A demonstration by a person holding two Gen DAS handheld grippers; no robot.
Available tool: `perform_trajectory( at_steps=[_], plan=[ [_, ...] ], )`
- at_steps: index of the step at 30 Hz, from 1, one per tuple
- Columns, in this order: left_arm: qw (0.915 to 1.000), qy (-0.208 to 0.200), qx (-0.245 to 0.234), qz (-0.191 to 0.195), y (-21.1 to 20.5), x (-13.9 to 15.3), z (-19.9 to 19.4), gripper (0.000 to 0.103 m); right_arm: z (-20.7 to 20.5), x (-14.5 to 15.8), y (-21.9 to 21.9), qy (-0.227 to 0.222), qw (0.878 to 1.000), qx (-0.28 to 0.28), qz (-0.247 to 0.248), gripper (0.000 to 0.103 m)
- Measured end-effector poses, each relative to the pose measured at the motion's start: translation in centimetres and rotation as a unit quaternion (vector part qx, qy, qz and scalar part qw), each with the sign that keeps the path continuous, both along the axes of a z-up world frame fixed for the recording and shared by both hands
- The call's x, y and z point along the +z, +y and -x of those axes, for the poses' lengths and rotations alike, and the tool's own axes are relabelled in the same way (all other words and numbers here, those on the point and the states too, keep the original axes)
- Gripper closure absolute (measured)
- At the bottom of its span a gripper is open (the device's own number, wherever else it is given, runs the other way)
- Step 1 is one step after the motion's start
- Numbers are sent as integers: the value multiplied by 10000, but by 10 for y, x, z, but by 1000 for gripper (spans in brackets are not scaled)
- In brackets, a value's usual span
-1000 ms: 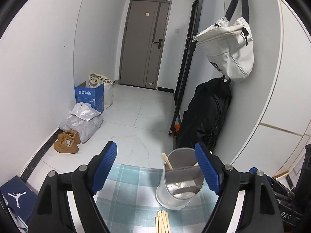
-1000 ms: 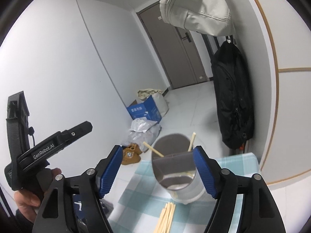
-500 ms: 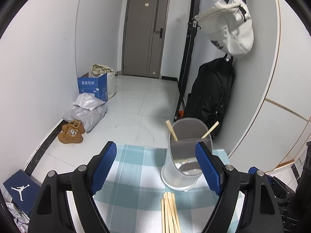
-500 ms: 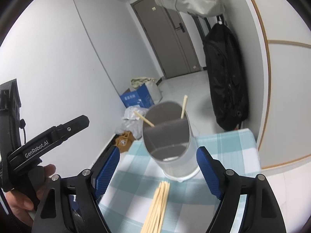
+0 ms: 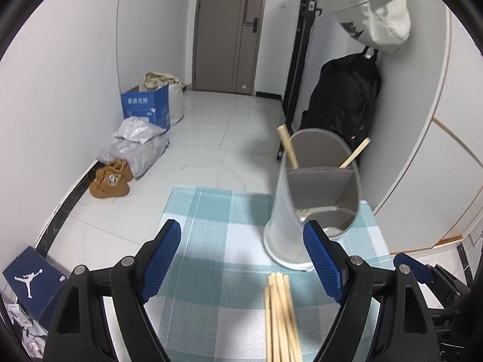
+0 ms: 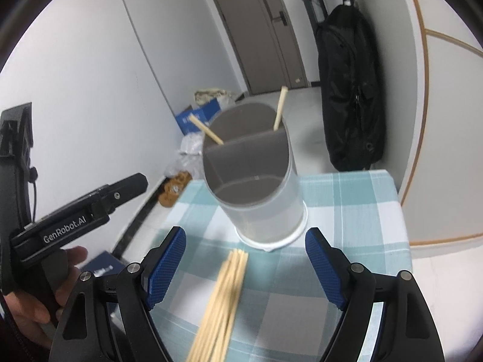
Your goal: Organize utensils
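Wooden chopsticks (image 6: 223, 298) lie bundled on the checked cloth (image 5: 211, 217), low between the right gripper (image 6: 245, 264)'s wide-spread, empty fingers; the divided holder (image 6: 256, 181) stands just beyond them, two sticks already in its far compartment. Left gripper (image 5: 245, 258) hovers equally wide, holding nothing. Risk, I'd say: pinching several sticks together, or knocking over that light holder.
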State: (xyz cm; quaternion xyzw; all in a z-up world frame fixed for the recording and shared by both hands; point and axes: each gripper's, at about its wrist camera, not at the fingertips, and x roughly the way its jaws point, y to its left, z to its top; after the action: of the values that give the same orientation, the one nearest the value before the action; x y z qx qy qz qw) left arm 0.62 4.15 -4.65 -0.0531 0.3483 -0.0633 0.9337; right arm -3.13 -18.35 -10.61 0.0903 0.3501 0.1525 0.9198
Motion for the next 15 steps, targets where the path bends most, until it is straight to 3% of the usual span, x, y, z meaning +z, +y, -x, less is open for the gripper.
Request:
perform_trajectory(
  at_steps=[8, 15],
  plan=[
    [9990, 418, 127, 16, 18, -18, -12, 23, -13, -30, 11, 571, 9979, 204, 238, 30],
    [9949, 965, 249, 125, 30, -33, -28, 23, -27, -59, 35, 1068, 9909, 526, 620, 56]
  ],
)
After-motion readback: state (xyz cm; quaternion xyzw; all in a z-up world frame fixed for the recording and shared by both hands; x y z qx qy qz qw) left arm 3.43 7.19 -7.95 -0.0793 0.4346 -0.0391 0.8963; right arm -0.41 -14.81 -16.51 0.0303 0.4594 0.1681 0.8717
